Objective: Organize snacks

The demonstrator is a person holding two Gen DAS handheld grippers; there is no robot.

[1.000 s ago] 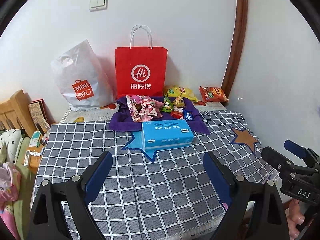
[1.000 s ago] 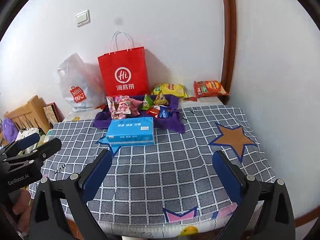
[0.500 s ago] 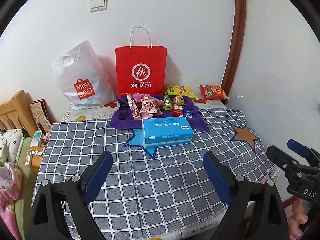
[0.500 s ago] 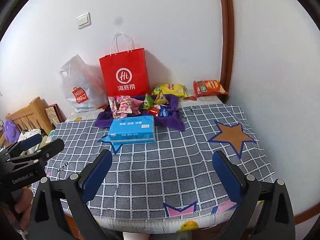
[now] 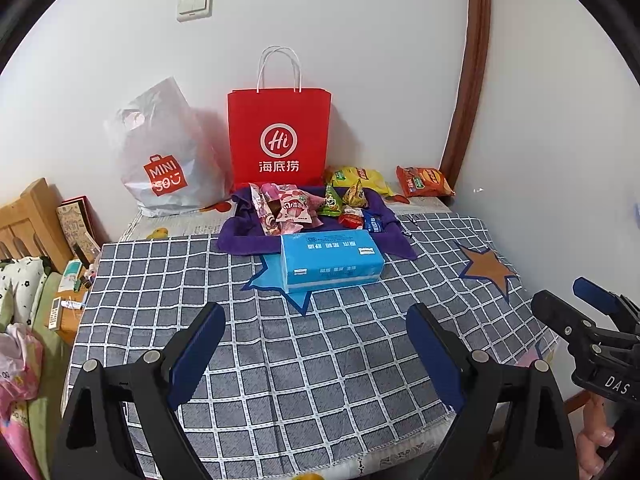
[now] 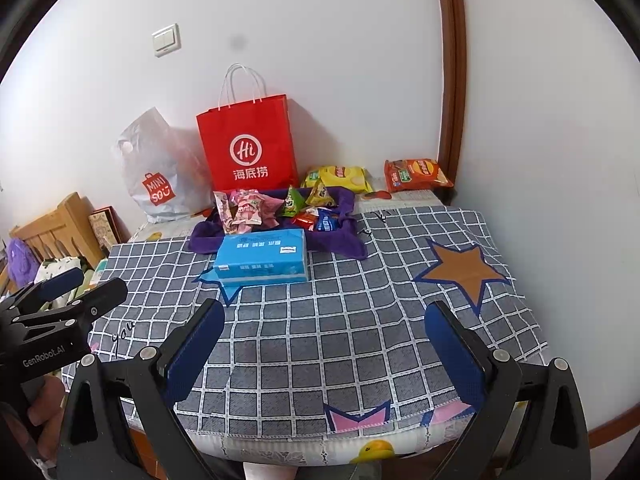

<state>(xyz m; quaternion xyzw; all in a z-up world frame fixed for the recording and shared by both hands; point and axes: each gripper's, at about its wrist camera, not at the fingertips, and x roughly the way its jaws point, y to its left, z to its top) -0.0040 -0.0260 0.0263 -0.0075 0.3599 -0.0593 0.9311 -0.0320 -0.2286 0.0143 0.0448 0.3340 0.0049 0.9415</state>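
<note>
Several small snack packets [image 5: 296, 206] [image 6: 256, 206] lie on a purple cloth [image 5: 240, 240] [image 6: 208, 240] at the back of the table. A yellow chip bag [image 5: 360, 178] [image 6: 336, 178] and an orange chip bag [image 5: 424, 180] [image 6: 416, 175] lie behind it by the wall. A red paper bag [image 5: 279, 136] [image 6: 248, 144] stands against the wall. My left gripper [image 5: 316, 344] is open and empty above the table's near edge. My right gripper [image 6: 324, 344] is open and empty, also near the front edge.
A blue tissue box [image 5: 330, 258] [image 6: 262, 258] sits in front of the cloth. A white Miniso plastic bag [image 5: 168, 160] [image 6: 156, 172] leans at the back left. The checked tablecloth [image 5: 320, 360] [image 6: 340, 320] covers the table. A wooden bed frame [image 5: 28, 220] is at left.
Both grippers have pulled back and risen slightly from the table, so the objects look farther away. Both stay open.
</note>
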